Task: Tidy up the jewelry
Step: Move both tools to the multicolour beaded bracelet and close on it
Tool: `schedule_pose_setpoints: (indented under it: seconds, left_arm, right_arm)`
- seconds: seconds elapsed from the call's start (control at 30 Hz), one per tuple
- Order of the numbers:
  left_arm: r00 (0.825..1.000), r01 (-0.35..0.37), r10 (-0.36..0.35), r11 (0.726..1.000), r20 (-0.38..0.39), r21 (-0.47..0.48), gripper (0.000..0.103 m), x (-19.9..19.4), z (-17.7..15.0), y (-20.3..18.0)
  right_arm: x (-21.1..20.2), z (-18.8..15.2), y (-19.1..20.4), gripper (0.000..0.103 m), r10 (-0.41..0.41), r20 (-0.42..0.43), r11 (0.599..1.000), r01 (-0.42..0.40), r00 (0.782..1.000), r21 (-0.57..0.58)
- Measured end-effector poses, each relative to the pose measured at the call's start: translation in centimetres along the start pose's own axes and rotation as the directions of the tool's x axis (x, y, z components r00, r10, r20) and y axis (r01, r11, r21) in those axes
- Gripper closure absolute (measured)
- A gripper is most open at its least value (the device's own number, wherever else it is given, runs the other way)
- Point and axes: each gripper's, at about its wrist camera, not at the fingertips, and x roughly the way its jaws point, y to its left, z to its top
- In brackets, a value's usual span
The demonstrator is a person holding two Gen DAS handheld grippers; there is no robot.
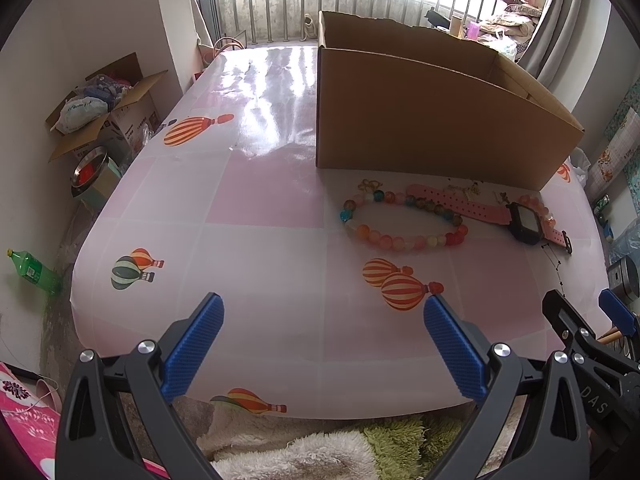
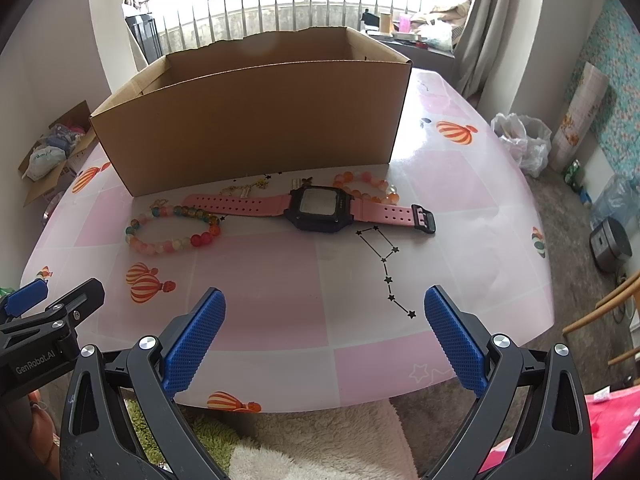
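I have both tools hanging over the near edge of the worktop (image 2: 360, 264), and neither has touched anything: the left hand-held gripper (image 1: 324, 312) has its blue pads spread wide and empty, and the right hand-held gripper (image 2: 325, 308) is spread the same way, holding nothing. I judge this to be the very start, with the first pick not yet made.

All the jewelry lies in a row just in front of the cardboard box (image 2: 256, 120), which stands open-topped at the far side. The multicoloured bead bracelet (image 2: 172, 224) is at the left, and the pink-strapped watch (image 2: 320, 208) lies flat in the middle with its buckle end to the right. A second, paler bead bracelet (image 2: 372, 190) sits just behind the watch strap. A few small gold pieces (image 2: 244, 190) lie close to the box wall, too small for me to identify.

Next I would reach forward with the right tool, lower it over the watch body, and close on it before lifting toward the box. The flat strap leaves little to catch.
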Motion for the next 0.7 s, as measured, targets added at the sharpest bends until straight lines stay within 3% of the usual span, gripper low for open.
schedule_pose_setpoints:
  seconds: [0.43,0.7]
  left_arm:
    - [0.996,-0.016,0.019,0.999,-0.092,0.028,0.004,4.1,0.4,1.0]
    - [0.996,-0.021,0.026,0.998,-0.082,0.064,0.004,5.2,0.4,1.1]
  right_arm:
    - [2.9,0.0,0.4,0.008,-0.011,-0.048,1.0,0.01,0.999,-0.025]
    - [4.8,-0.4,1.4,0.008,0.033,-0.077,0.996,-0.039,0.996,-0.075]
